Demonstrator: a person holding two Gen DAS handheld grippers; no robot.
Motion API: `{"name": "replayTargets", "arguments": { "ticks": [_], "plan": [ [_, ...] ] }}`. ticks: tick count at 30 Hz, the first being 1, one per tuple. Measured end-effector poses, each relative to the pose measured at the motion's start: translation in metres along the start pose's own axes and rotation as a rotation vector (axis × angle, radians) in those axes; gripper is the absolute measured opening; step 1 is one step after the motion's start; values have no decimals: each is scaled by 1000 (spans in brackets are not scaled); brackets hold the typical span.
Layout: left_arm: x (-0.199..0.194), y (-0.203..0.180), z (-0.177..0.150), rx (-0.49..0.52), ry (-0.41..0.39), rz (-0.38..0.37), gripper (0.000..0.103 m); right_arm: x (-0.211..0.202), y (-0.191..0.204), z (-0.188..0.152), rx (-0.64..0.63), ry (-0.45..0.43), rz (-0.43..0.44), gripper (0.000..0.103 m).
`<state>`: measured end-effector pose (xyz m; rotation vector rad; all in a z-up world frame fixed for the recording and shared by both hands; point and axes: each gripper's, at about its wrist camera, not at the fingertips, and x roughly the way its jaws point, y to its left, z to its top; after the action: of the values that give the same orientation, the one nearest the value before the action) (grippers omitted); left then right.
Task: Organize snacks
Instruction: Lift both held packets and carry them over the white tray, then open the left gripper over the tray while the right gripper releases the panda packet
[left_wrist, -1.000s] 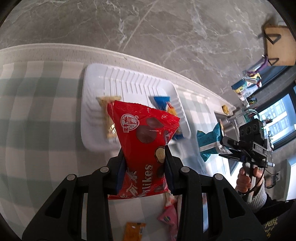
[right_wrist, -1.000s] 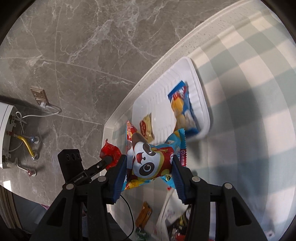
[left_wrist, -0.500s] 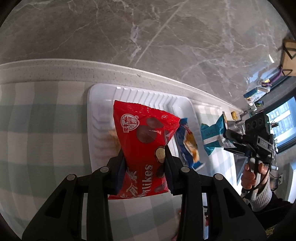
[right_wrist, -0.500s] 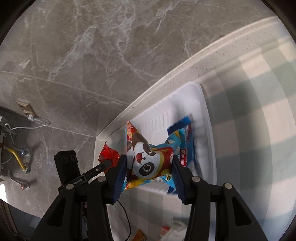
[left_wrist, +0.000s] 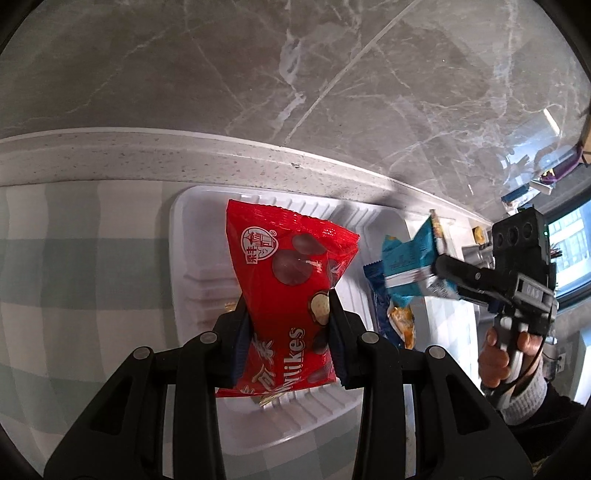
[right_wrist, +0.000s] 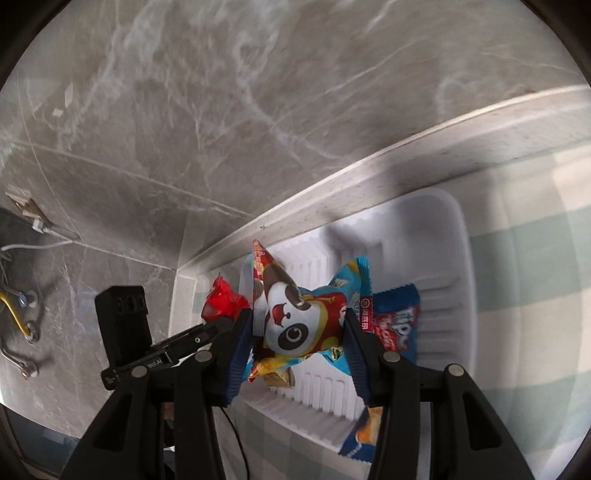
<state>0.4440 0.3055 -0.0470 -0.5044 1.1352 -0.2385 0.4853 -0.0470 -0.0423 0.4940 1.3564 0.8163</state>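
Observation:
My left gripper (left_wrist: 288, 321) is shut on a red chocolate-ball packet (left_wrist: 286, 280), held upright over the white ribbed tray (left_wrist: 184, 258). My right gripper (right_wrist: 295, 328) is shut on a panda snack packet (right_wrist: 295, 321) above the same tray (right_wrist: 458, 251). A blue packet (right_wrist: 399, 321) lies in the tray under the panda packet, also seen as the blue packet (left_wrist: 380, 306) from the left wrist. In the left wrist view the right gripper (left_wrist: 439, 273) holds its teal-backed panda packet (left_wrist: 410, 258) over the tray's right end. A yellowish snack (left_wrist: 231, 305) in the tray is mostly hidden behind the red packet.
The tray sits on a green-and-white checked cloth (left_wrist: 74, 266) by a pale stone ledge (left_wrist: 110, 155) and a grey marble wall (left_wrist: 258, 74). A hand (left_wrist: 495, 354) with a white cuff grips the right tool. Pipes and a cable (right_wrist: 22, 314) hang at the left wall.
Both grippers have carried their packets forward and slightly down, from in front of the tray to over it. The loose snacks near the table's front have dropped out of view.

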Motion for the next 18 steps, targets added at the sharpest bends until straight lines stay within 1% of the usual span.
{"name": "replayTargets", "arguments": {
  "ticks": [6,7,9,11,14,15,18],
  "plan": [
    [12,-14,2,19,12,-3,35,18,11,-1,-75,18,-68,53],
    [13,-18,-1,22,14,-2,37,19,13,-2,-85,18,-76,54],
    [15,-23,-1,22,16,-4,43,20,16,-4,-111,17,-100,57],
    [14,-26,-1,26,4,-10,47,19,19,-5,-129,18,-114,59],
    [11,-31,-1,32,-12,3,50,15,23,-11,-148,8,-124,61],
    [10,-34,-1,33,-17,5,50,12,24,-13,-151,1,-121,63],
    [3,-39,-5,34,-34,8,51,5,27,-18,-152,-13,-116,64]
  ]
}}
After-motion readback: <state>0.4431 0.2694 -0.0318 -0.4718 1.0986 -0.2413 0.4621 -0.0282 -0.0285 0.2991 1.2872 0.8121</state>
